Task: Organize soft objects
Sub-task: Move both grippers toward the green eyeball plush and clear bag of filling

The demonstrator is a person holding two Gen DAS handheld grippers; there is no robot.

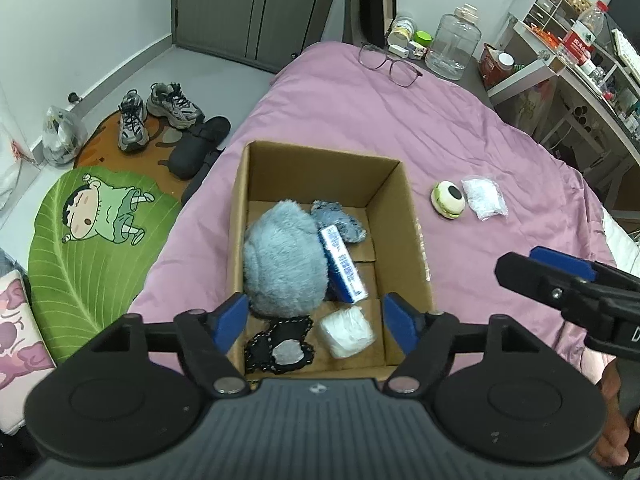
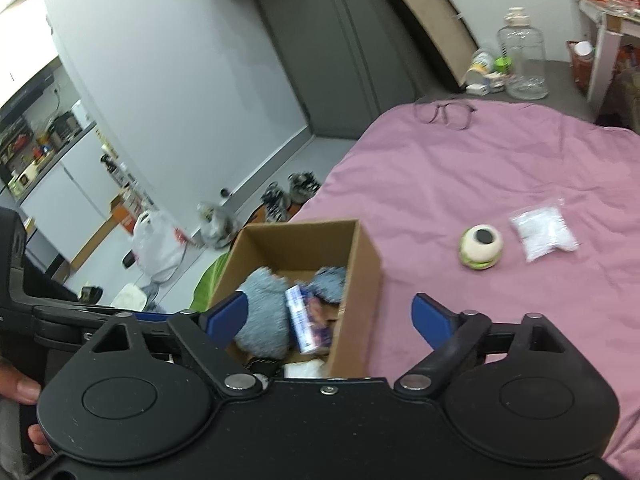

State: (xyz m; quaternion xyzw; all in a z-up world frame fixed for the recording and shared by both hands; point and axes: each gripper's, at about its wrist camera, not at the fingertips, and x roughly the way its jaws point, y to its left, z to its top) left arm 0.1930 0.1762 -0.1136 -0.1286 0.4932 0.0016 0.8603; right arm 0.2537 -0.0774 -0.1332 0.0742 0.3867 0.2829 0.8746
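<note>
The left gripper hangs over the box, jaws apart, empty. Inside lie a blue plush, carton and perhaps tissues. Right gripper likewise gapes, empty. A toy and bag lie right of it on the bed.

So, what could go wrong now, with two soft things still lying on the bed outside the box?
1. The box is already crowded by the big grey plush, so the round toy may sit high or roll out.
2. The plastic bag lies flat on the cover; the right gripper may pinch the pink cover with it.
3. The glasses on the bed could be knocked.
</note>
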